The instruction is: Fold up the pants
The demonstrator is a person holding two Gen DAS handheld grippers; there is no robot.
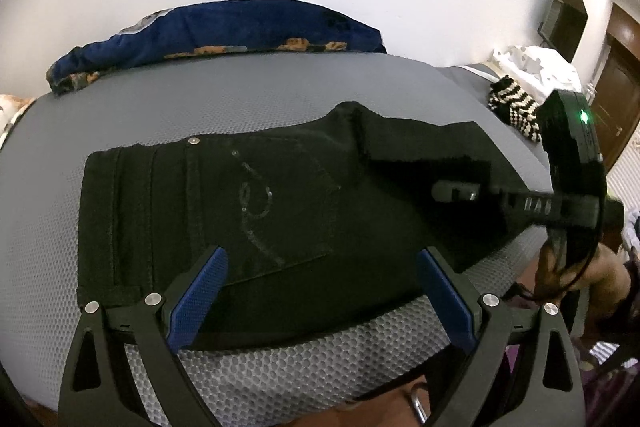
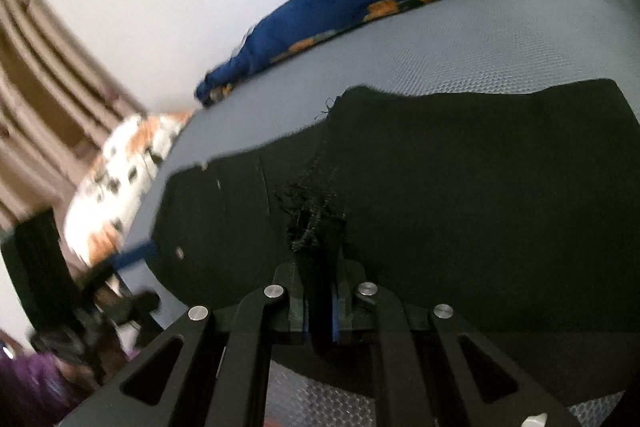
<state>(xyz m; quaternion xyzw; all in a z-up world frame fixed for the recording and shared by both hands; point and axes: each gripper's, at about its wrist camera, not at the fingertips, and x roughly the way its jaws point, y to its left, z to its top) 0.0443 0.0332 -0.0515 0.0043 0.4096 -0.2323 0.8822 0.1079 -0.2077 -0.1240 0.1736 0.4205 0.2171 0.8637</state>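
Observation:
Black pants [image 1: 248, 211] lie folded on the grey mesh-patterned mattress [image 1: 240, 95], waistband at the left, back pocket up. My left gripper [image 1: 320, 291] is open, its blue pads [image 1: 200, 291] spread above the near edge of the pants, holding nothing. My right gripper [image 1: 456, 193] reaches in from the right over the folded leg. In the right wrist view the right gripper [image 2: 320, 267] is shut on the frayed hem of the pants [image 2: 460, 207], with black threads sticking up between the fingers.
A blue patterned pillow [image 1: 224, 31] lies at the far edge of the mattress by the white wall. A black-and-white striped cloth [image 1: 516, 111] and white bedding [image 1: 532, 63] are at the far right. A wooden door [image 1: 612, 107] stands beyond.

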